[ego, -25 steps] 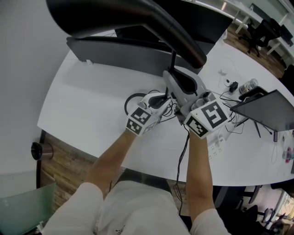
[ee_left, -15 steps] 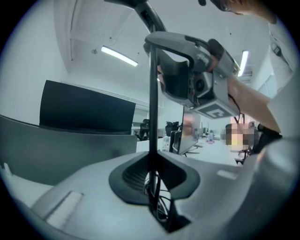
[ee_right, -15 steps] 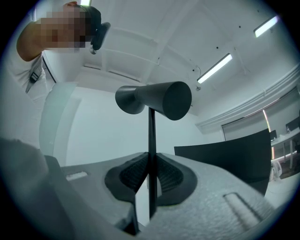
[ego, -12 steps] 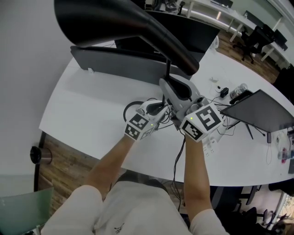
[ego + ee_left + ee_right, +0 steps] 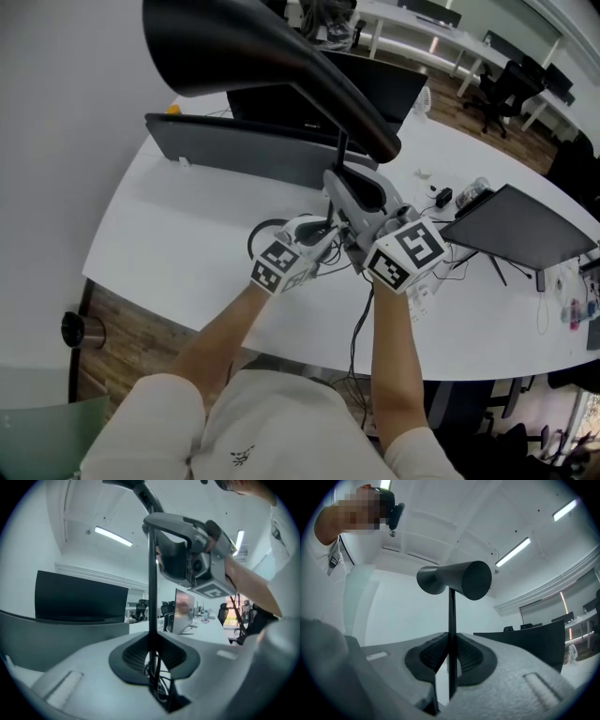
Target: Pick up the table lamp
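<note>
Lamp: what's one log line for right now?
table lamp: held by pole | left gripper: jaws shut on pole | right gripper: jaws shut on pole

The head view looks steeply down onto the white curved table (image 5: 159,244), with the big black cone lamp shade (image 5: 253,47) close under its lens. The left gripper view sits just behind its dark ribbed pads (image 5: 133,656) and faces about level. The right gripper view, behind its own pads (image 5: 429,656), tilts upward. Both see the thin black metal lamp stem (image 5: 152,597) close between the pads, from opposite sides.

No legible text, brand, number or sign found. Only coded square markers (image 5: 278,265), on the cubes behind the claws of the left gripper (image 5: 328,229) and right gripper (image 5: 341,180).
</note>
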`<state>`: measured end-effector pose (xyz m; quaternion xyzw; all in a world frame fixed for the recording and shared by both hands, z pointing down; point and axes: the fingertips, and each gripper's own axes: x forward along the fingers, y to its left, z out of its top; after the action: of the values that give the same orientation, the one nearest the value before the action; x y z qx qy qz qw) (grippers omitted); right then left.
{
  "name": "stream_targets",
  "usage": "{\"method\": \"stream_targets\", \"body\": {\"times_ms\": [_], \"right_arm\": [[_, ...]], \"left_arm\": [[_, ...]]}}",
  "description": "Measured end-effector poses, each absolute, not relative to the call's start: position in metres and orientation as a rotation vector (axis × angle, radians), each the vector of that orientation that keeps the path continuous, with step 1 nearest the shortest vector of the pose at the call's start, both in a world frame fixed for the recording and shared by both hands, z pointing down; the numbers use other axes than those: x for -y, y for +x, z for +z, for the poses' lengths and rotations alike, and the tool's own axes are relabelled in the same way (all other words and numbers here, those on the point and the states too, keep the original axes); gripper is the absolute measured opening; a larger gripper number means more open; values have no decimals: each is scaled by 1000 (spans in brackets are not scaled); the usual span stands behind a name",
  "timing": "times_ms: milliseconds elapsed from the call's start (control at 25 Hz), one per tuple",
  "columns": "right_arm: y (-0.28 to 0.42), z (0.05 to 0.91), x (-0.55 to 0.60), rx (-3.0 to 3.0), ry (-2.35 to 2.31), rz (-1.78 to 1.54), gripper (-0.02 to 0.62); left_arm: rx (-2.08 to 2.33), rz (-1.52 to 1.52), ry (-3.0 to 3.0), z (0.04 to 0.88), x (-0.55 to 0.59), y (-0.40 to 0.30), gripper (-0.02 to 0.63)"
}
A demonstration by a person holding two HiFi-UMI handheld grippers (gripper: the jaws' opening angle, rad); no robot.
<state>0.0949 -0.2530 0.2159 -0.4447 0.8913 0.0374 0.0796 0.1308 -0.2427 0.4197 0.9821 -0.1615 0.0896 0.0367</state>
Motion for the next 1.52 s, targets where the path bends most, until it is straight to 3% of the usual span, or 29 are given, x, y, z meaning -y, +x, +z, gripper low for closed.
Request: {"method": "stream_targets", "body": {"times_ms": [1520], "right_arm": [[112, 167, 249, -2624, -1363, 144, 44]], "left_arm": [[376, 292, 3066, 371, 236, 150, 51]]}}
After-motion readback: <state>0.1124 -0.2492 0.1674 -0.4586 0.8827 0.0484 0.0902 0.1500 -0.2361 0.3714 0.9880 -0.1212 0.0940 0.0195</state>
